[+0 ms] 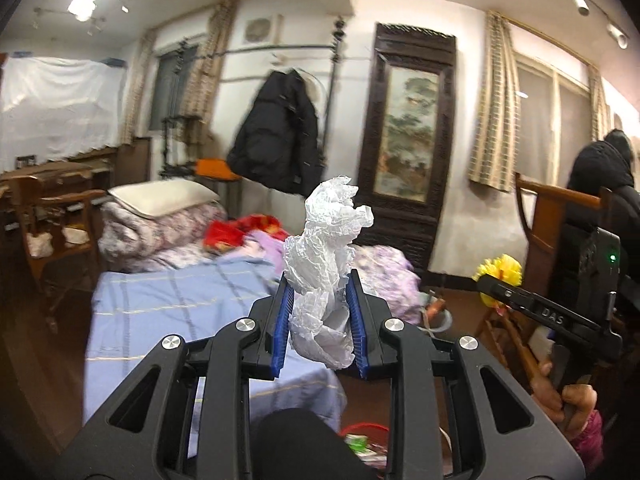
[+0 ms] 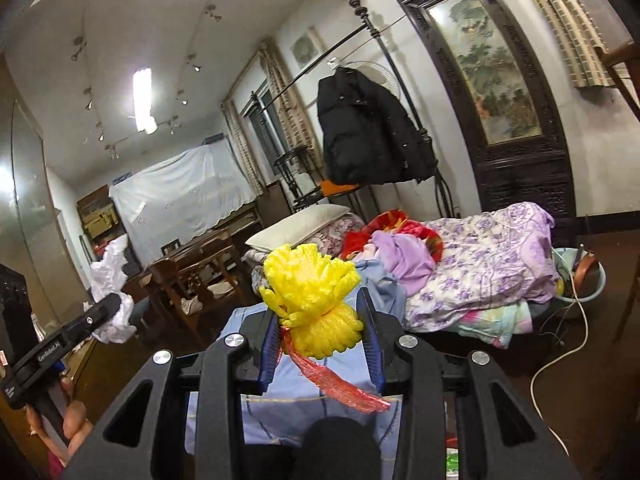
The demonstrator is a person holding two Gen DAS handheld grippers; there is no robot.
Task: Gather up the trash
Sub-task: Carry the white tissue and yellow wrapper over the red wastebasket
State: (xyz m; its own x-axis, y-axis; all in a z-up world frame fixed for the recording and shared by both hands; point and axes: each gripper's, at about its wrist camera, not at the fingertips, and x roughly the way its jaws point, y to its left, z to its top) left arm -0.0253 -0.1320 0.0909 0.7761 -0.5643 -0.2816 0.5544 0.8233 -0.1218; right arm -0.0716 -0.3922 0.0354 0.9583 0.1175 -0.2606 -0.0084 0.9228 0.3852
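Observation:
My left gripper (image 1: 320,300) is shut on a crumpled white paper (image 1: 328,248), held up in the air above the bed. The paper also shows at the left of the right wrist view (image 2: 114,280). My right gripper (image 2: 320,320) is shut on a yellow foam net wrapper (image 2: 310,288) with a red mesh strip (image 2: 336,380) hanging below it. That yellow wrapper shows at the right of the left wrist view (image 1: 500,276), at the tip of the other gripper.
A bed (image 1: 160,304) with a blue sheet, piled quilts (image 2: 480,264) and a pillow (image 1: 160,196) lies ahead. Wooden chairs (image 1: 52,224) stand left. A black jacket (image 1: 276,136) hangs on a rack. A basin (image 2: 580,280) and white cable (image 2: 560,352) sit on the floor right. Some red and green items (image 1: 364,440) lie below.

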